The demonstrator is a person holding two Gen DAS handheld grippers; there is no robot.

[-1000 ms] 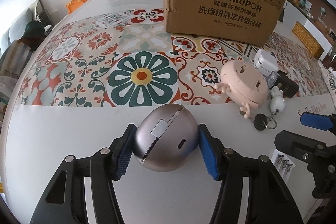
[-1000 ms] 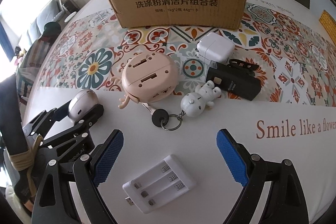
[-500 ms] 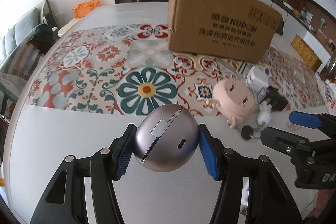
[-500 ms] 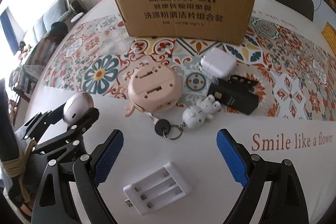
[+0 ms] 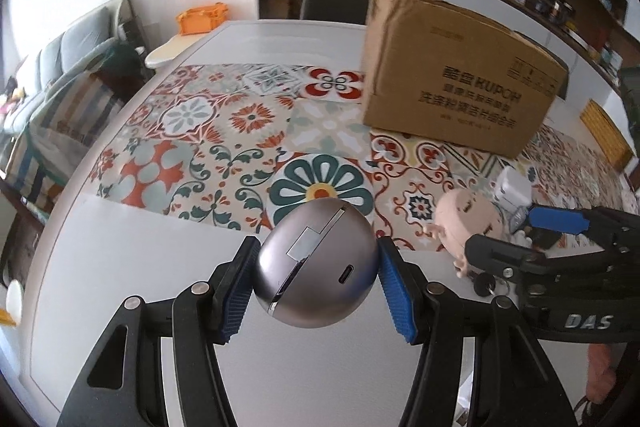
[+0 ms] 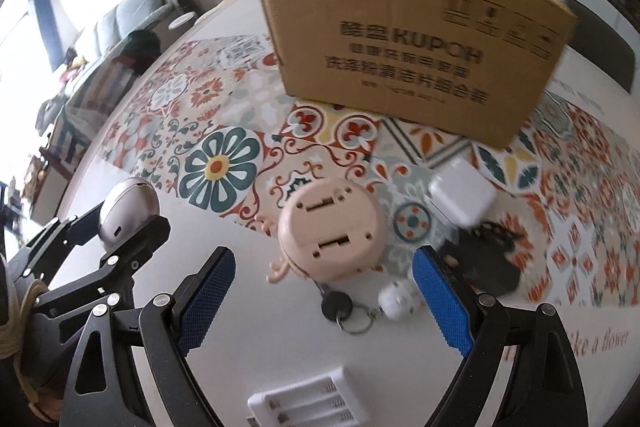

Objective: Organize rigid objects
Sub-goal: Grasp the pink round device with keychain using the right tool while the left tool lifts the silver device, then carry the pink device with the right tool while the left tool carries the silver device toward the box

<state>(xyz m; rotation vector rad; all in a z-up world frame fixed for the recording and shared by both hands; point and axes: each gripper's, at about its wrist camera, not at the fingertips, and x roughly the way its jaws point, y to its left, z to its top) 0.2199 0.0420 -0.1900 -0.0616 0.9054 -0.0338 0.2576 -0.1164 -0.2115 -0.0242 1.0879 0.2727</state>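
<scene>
My left gripper (image 5: 316,287) is shut on a round silver-grey case (image 5: 316,265) and holds it above the white table; it also shows in the right wrist view (image 6: 128,213). My right gripper (image 6: 324,301) is open and empty, above a pink round device (image 6: 332,229) and a key ring with a white bear figure (image 6: 398,301). A white battery charger (image 6: 308,401) lies below it. A white adapter (image 6: 462,193) and a black object (image 6: 480,263) lie to the right. The open cardboard box (image 6: 408,43) stands behind.
A patterned tile mat (image 5: 224,143) covers the table's middle (image 5: 120,267). A sofa (image 5: 60,67) and an orange crate (image 5: 202,19) are beyond the table's left edge. Shelves line the back wall.
Both grippers have risen and tilted back, so the box and objects look farther and lower. The left still holds the silver case; the right stayed open and moved over the pink device.
</scene>
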